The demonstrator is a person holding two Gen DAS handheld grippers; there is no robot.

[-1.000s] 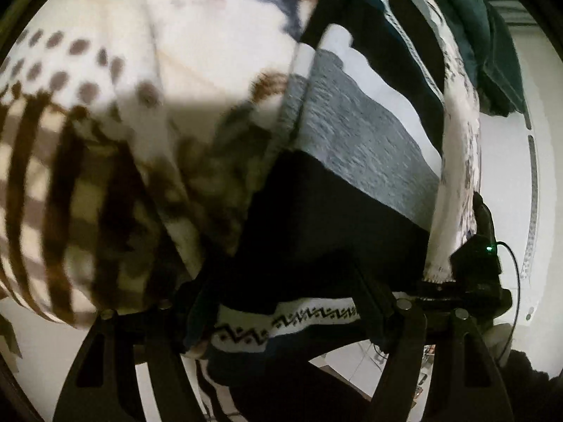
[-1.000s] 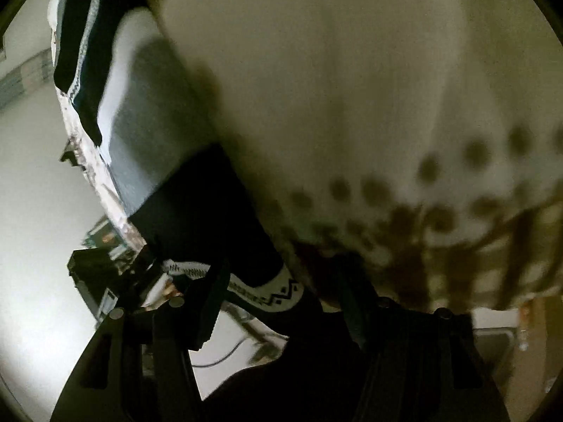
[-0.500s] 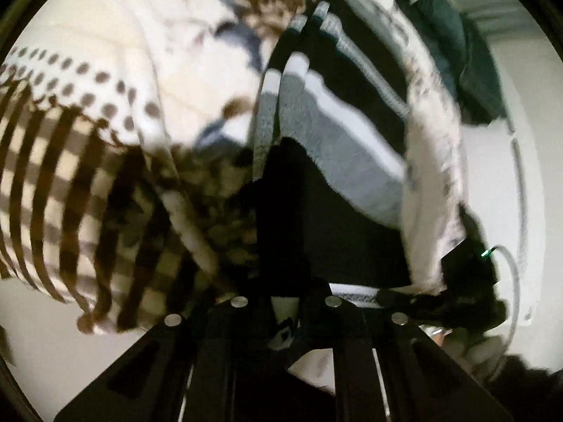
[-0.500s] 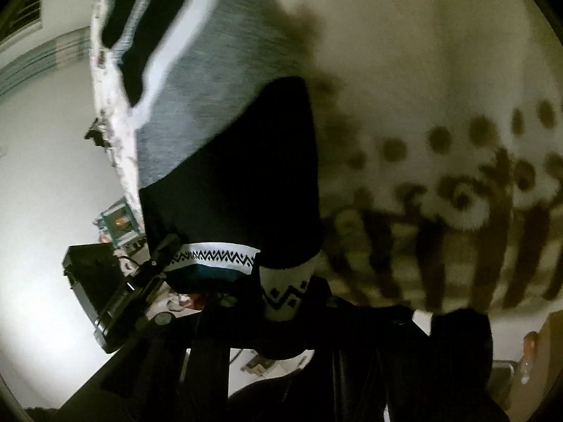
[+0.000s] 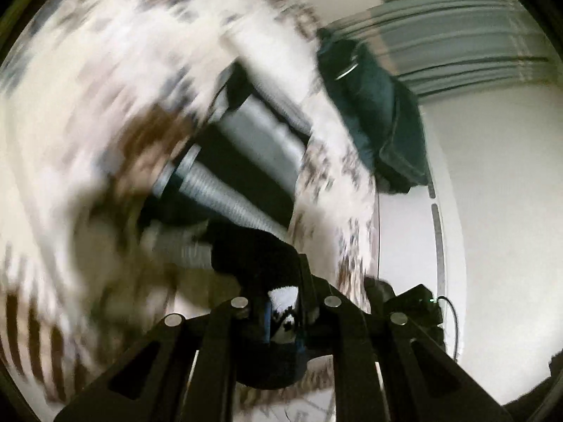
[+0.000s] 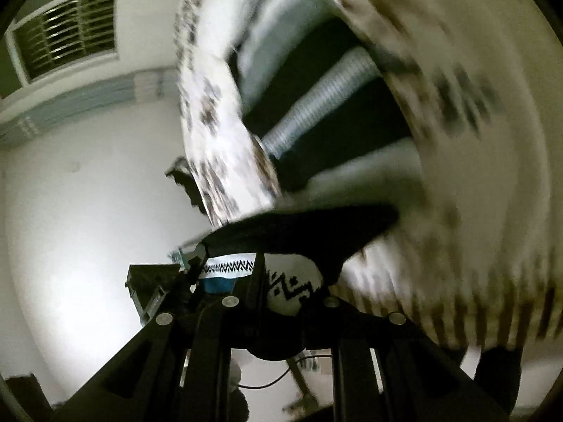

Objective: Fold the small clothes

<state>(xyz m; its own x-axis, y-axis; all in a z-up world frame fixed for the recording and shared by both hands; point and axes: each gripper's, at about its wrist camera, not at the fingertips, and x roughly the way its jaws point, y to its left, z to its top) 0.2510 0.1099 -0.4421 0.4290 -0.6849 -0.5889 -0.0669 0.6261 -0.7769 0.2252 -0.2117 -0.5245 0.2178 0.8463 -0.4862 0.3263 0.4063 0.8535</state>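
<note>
- Knitted striped sweater [image 5: 246, 161]: both hem corners pinched, left gripper [image 5: 285, 311] and right gripper [image 6: 281, 288] clamped tight on it.
- Step, I judge: lifting the hem; next, carry it over evenly.

left wrist: close, along fingers [image 5: 306, 281] | right wrist: same | shared: striped garment [image 5: 246, 161] [image 6: 316, 105]

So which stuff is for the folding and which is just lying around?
For the folding:
striped knit garment
left gripper, shut on its patterned hem
right gripper, shut on the hem too

Just lying about:
patterned blanket
dark green clothing
barred window
</note>
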